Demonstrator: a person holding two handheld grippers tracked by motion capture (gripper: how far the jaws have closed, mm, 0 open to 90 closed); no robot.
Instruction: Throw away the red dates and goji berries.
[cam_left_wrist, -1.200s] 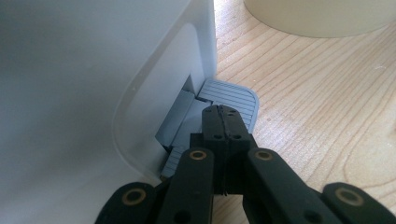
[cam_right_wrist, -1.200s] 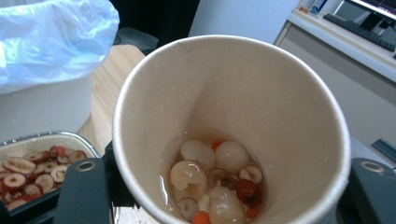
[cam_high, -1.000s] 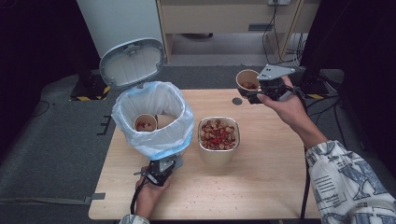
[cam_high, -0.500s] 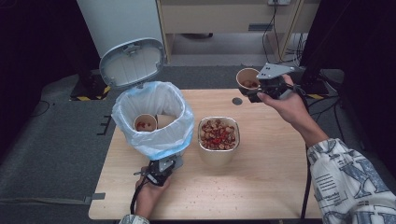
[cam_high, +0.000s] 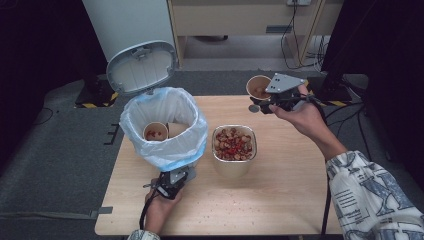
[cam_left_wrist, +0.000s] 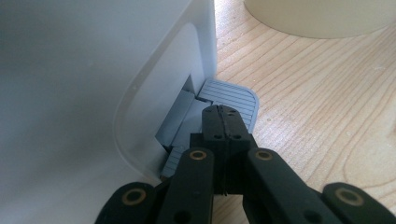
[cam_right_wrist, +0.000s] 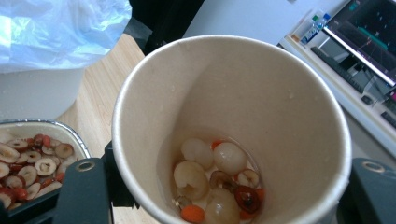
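We keep our left tool (cam_high: 172, 182) shut and pressing the pedal (cam_left_wrist: 233, 95), so the bin (cam_high: 165, 125) on the desk (cam_high: 280, 200) stays open. Our right tool (cam_high: 265, 104) grips a cup (cam_high: 257, 86) of scraps above the far corner, ready to tip in.

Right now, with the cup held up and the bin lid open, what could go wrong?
1. The right tongs hold the paper cup beyond the table's far edge; it holds fruit leftovers, so tilting early may spill them.
2. The shut left tongs press the bin pedal; if they slip, the lid may close.
3. The food bowl stands close beside the bin, so the passing cup could drip into it.
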